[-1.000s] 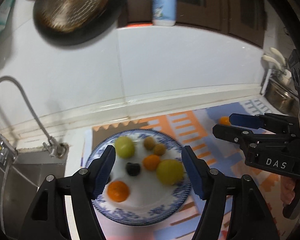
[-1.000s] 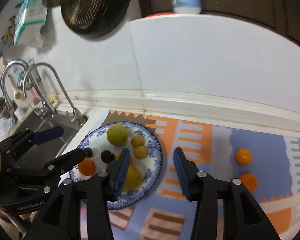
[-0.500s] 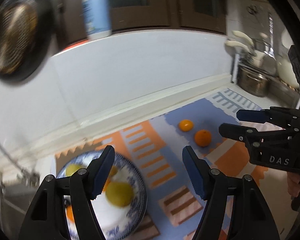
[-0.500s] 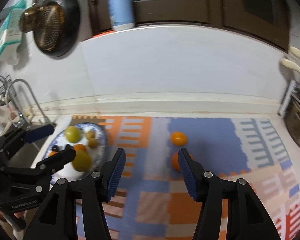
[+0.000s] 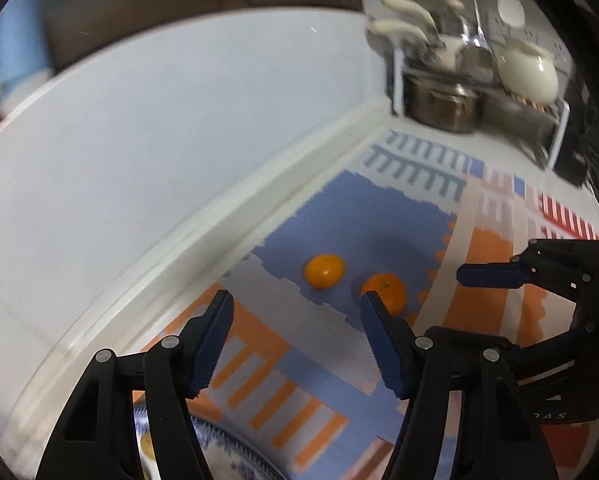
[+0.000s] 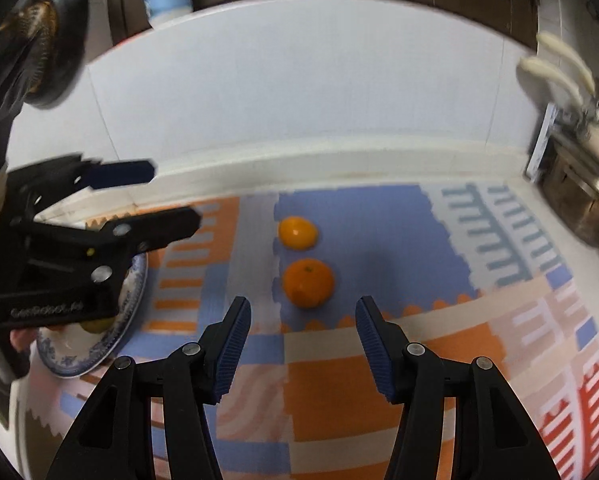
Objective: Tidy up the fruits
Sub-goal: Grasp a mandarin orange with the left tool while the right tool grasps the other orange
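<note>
Fruit to collect lies straight ahead of my right gripper (image 6: 301,342): the round, dimpled orange (image 6: 308,282) sits on the blue patch of the foam mat (image 6: 379,380), the smoother yellow-orange fruit (image 6: 297,233) just behind it. Both claws are half-wide and empty; my left gripper (image 5: 295,340), just closing a little, is off to the orange's left, near the glazed plate (image 6: 133,292).

Two oranges on the blue patch of the patterned mat, near each other but apart, neither one held. Far orange (image 6: 297,232): smaller, lighter yellow-orange, glossy, closer to the white wall. Near orange (image 6: 308,282): larger, deeper orange, stem dimple facing up. Blue-and-white plate (image 6: 133,296) at mat's left end, well apart from both; one yellowish fruit (image 6: 98,325) showing on it, rest hidden.
</note>
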Demonstrator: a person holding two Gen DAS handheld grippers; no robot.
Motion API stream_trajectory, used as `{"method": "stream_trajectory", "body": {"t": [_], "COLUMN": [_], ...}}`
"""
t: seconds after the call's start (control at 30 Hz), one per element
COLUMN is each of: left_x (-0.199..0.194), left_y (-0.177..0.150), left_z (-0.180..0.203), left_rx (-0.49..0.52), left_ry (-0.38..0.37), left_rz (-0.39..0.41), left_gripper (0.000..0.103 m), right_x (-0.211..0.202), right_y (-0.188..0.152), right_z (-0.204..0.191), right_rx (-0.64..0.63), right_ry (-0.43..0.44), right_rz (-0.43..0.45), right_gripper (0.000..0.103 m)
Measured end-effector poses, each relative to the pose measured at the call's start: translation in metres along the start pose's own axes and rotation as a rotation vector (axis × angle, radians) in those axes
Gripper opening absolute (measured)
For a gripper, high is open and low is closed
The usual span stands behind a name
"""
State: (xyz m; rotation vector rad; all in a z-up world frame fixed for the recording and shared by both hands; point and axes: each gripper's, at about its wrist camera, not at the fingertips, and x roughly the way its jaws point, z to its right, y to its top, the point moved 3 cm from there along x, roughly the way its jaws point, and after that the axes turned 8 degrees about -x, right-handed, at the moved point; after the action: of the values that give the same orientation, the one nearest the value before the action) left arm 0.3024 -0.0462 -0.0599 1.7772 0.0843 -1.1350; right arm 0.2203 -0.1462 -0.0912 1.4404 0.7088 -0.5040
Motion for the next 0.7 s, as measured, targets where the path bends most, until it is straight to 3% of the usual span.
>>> {"method": "stream_trajectory", "body": {"t": [0.3, 0.63, 0.7], "left_x": [0.054, 0.092, 0.099], "left_y": [0.006, 0.015, 0.017], "left_z": [-0.002, 0.0, 0.002], "left_rx": [0.07, 0.099, 0.094], "left_ry": [-0.095, -0.171, -0.178], "left_rz": [-0.121, -0.189, -0.201], "left_gripper": [0.058, 0.05, 0.044], "right_x": [0.045, 0.069, 0.073], "right_y": [-0.003, 0.005, 0.006], "right_z": [0.013, 0.014, 0.015], "right_rx": [0.093, 0.09, 0.089], "right_ry": [0.029, 0.03, 0.035], "right_rz": [-0.067, -0.08, -0.083], "right_gripper": [0.056, 0.056, 0.055]}}
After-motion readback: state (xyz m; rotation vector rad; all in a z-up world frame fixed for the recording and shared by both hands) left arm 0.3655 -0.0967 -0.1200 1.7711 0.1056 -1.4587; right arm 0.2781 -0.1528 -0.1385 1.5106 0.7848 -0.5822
